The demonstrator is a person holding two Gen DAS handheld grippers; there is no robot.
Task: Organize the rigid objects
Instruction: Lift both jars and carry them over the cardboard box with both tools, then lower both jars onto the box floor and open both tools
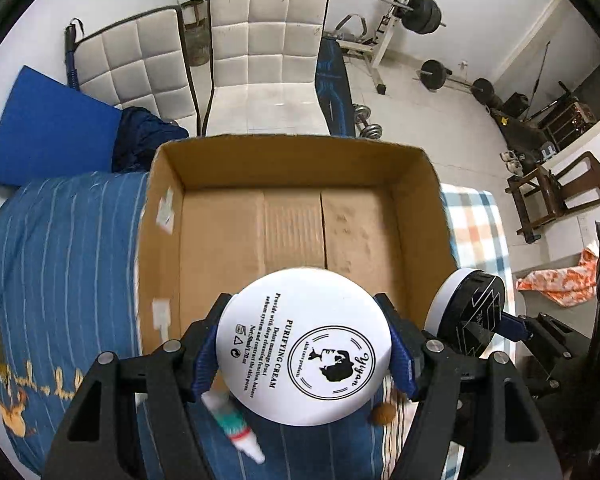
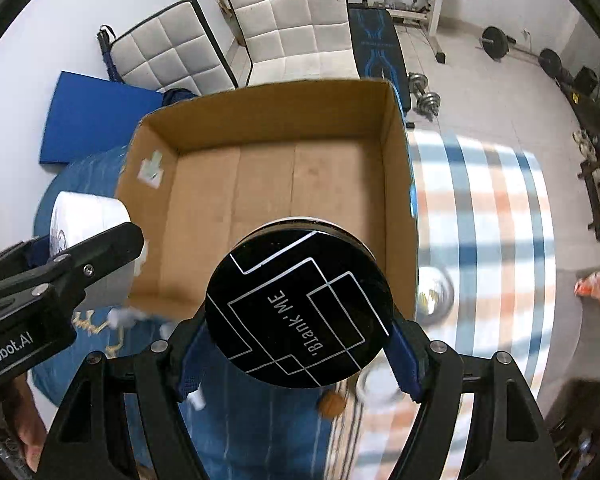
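White cream jar (image 1: 303, 346) pinched in the left gripper (image 1: 303, 354) jaws, black jar (image 2: 299, 309) in the right gripper (image 2: 299, 344) jaws, over the cardboard box (image 1: 414, 184).

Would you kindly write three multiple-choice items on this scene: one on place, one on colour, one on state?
1. Where is the cardboard box?
A. on the bedding
B. on a chair
C. on the floor

2. What colour is the lid of the Blank ME jar?
A. white
B. black
C. red

3. What is the left hand-held gripper doing?
A. open, holding nothing
B. shut on the purifying cream jar
C. out of view

A: blue striped bedding surrounds the box.
B: white lines on black.
B: both pads clamp its sides.
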